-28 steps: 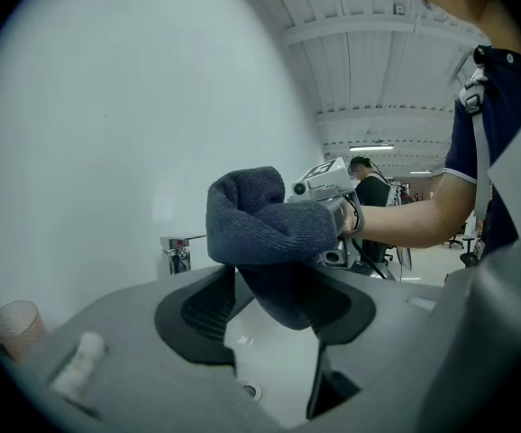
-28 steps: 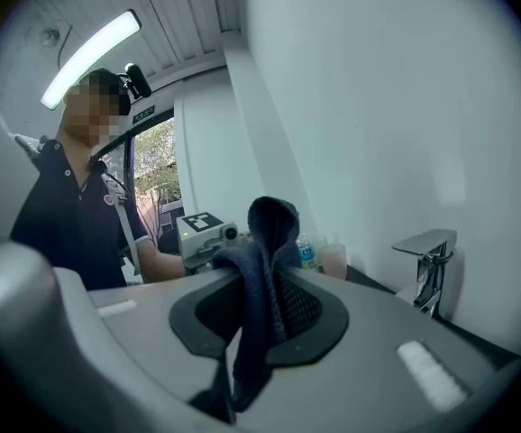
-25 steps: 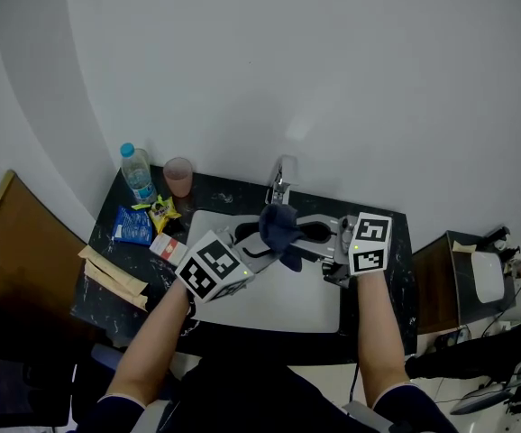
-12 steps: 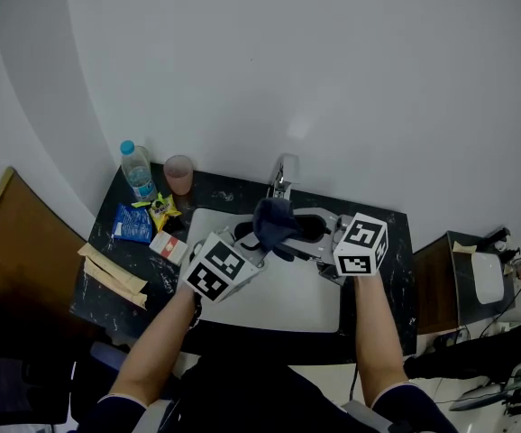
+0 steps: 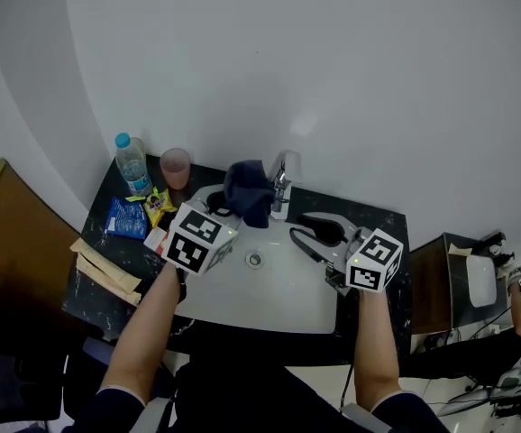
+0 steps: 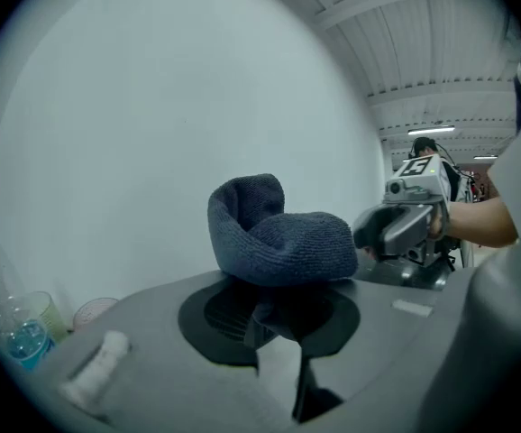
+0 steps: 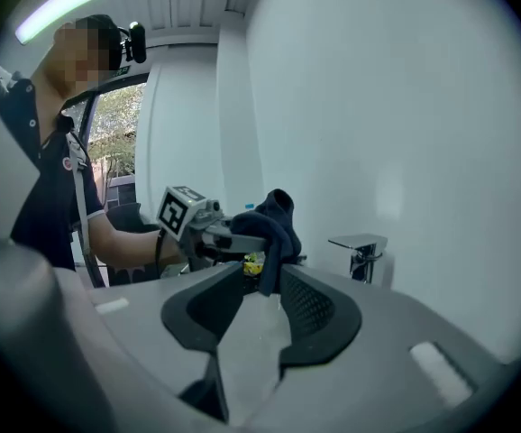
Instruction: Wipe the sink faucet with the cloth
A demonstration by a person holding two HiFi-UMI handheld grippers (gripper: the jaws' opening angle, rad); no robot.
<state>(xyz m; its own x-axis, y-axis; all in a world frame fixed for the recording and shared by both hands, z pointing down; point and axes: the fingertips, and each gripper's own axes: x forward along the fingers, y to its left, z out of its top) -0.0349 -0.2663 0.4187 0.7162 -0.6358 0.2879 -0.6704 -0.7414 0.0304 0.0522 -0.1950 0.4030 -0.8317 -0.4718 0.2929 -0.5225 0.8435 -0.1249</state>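
Cloth (image 5: 247, 192) now beside faucet (image 5: 281, 186), above sink (image 5: 274, 291)

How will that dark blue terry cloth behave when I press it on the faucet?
Probably floppy: the dark blue terry cloth sits folded and bunched, one end hanging. Likely light and grippy, given its looped pile; it should mould round the silver faucet.

1 bottle (image 5: 132, 162), 1 pink cup (image 5: 175, 166), 1 blue packet (image 5: 121, 219), perhaps snacks.
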